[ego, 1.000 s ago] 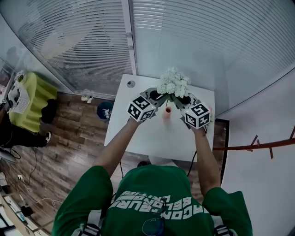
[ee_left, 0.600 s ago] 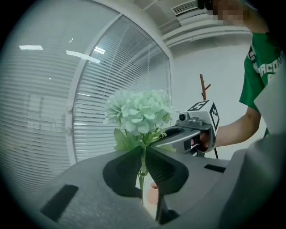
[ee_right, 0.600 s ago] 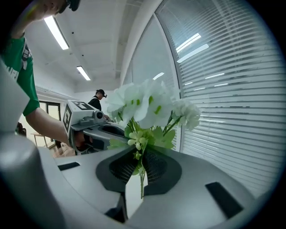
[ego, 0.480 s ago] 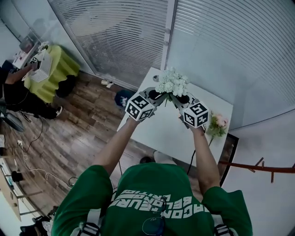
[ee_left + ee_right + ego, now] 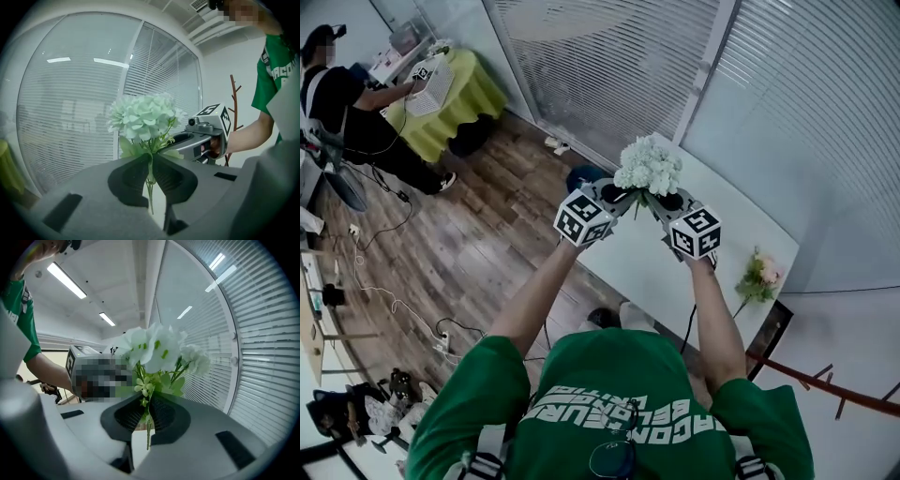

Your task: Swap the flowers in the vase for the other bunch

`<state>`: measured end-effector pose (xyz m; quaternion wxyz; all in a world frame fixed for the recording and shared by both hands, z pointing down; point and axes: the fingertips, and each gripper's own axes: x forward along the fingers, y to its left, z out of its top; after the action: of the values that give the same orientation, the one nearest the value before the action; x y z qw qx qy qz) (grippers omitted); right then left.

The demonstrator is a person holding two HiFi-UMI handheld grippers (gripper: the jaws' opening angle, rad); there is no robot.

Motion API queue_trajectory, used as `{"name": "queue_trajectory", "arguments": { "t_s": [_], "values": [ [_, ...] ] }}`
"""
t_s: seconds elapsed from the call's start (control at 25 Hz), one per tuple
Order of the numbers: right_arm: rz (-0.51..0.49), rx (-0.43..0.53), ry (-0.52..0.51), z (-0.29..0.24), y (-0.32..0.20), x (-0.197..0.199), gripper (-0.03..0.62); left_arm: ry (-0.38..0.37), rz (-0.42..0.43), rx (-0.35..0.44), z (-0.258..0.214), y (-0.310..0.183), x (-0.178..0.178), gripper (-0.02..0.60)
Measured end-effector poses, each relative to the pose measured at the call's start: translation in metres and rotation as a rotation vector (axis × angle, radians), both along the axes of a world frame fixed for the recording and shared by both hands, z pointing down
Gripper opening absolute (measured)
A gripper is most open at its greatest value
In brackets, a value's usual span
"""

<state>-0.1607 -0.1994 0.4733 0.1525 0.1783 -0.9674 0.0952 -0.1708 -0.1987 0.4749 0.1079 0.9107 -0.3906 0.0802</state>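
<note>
A bunch of white flowers is held up in the air between both grippers. My left gripper is shut on its thin green stems from the left, my right gripper from the right. In the left gripper view the jaws pinch the stems below the white heads, and the right gripper's body shows beyond. The right gripper view shows its jaws clamped on the same stems under the blooms. A pink bunch lies on the white table. No vase is visible.
Glass walls with blinds run behind the table. A person sits at a yellow-green covered table at the upper left. Wooden floor with cables lies to the left. A brown coat stand is at the lower right.
Both grippers have swung left with the white bunch, off the table's middle toward its left end. The vase has dropped out of sight and the pink bunch has come into view.
</note>
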Motion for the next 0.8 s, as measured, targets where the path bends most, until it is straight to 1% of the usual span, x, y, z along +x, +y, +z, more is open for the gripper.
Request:
{"name": "queue_trajectory", "arguments": {
  "t_s": [0.16, 0.32, 0.6, 0.8],
  "values": [
    [-0.037, -0.03, 0.018, 0.015, -0.002, -0.007, 0.032, 0.003, -0.031, -0.032, 0.015, -0.002, -0.007, 0.029],
    [-0.061, -0.076, 0.031, 0.043, -0.007, -0.014, 0.032, -0.001, -0.054, -0.076, 0.043, -0.005, -0.014, 0.029],
    [-0.067, -0.169, 0.057, 0.089, -0.009, -0.02, 0.032, -0.011, -0.068, -0.169, 0.088, -0.006, -0.018, 0.028],
    [-0.062, -0.253, 0.062, 0.14, -0.011, -0.021, 0.032, -0.028, -0.073, -0.246, 0.138, -0.009, -0.018, 0.028]
  ]
}}
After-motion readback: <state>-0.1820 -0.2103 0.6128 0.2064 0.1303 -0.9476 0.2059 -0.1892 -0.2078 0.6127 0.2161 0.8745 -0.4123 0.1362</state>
